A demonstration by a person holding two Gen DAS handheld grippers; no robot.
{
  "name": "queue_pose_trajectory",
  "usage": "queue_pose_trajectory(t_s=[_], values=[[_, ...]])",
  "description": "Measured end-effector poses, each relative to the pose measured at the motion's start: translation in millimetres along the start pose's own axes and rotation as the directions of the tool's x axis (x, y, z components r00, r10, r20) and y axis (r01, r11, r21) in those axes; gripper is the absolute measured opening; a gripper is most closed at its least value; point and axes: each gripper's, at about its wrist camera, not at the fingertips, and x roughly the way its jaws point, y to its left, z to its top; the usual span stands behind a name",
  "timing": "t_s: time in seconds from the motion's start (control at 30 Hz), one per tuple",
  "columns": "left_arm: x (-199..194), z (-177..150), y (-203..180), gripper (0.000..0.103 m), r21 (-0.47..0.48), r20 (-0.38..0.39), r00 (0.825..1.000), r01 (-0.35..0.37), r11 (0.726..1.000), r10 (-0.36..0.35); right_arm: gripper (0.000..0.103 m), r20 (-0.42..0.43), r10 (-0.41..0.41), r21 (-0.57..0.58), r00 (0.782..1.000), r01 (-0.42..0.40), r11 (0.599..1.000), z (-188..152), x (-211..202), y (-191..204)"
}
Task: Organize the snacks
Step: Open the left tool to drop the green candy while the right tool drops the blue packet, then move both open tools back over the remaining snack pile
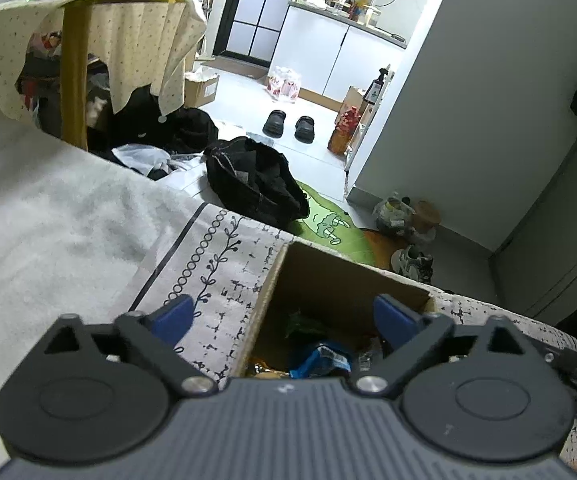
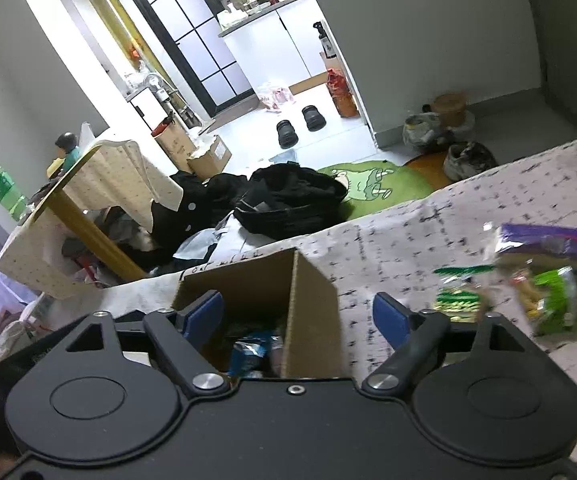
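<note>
An open cardboard box [image 1: 272, 280] stands on the patterned bedspread [image 1: 232, 252]. Inside it lie a blue snack packet [image 1: 320, 360] and a green packet [image 1: 304, 322]. My left gripper [image 1: 284, 316] hangs over the box's near left corner, open, with nothing between its blue pads. The same box [image 2: 312, 300] shows in the right wrist view with the blue packet [image 2: 252, 346] in it. My right gripper [image 2: 298, 312] is open over the box's right wall, its jaws bare. To the right on the bedspread lie a green-striped packet [image 2: 458, 296], a green packet [image 2: 552, 304] and a purple-topped packet [image 2: 544, 242].
Beyond the bed's edge, dark bags [image 1: 256, 180] and clothes lie on the floor beside a green frog mat [image 1: 328, 224]. A cloth-covered table with a yellow leg [image 1: 74, 76] stands at the left. Black slippers [image 1: 288, 124] lie toward the kitchen doorway.
</note>
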Motion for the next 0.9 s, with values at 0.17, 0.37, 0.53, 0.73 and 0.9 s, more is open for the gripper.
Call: queue_pose_trajectory(t_s=[0.17,0.37,0.53,0.73,0.9], values=[[-3.7,-0.5,-14.5,0.103,0.010,-0.011,1.000,0.027,1.000,-0.027,0.093,-0.002,-0.025,-0.002,1.000,0.025,1.000,2.8,-13.1,-12.7],[-9.0,-5.2,-41.4,0.103,0.051,-0.029,0.995,0.092,0.994,-0.090,0.103,0.010,-0.071,-0.021,0.997,0.071,0.997,2.7,-30.5,-36.1],[-12.5,-12.5,-69.1,0.103,0.099,-0.036,0.989,0.143,0.985,-0.140,0.103,0.014,-0.068,-0.049,0.998,0.068,0.996,3.3,-46.9,-51.6],[-17.0,-21.0,-100.6,0.103,0.156,-0.051,0.977,0.214,0.964,-0.209,0.103,0.011,-0.079,-0.054,0.997,0.080,0.995,2.5,-58.4,-70.5],[-17.4,-30.3,-128.7,0.103,0.223,-0.077,0.967,0.253,0.941,-0.242,0.097,0.001,-0.103,-0.053,0.995,0.103,0.993,0.5,-63.2,-88.0]])
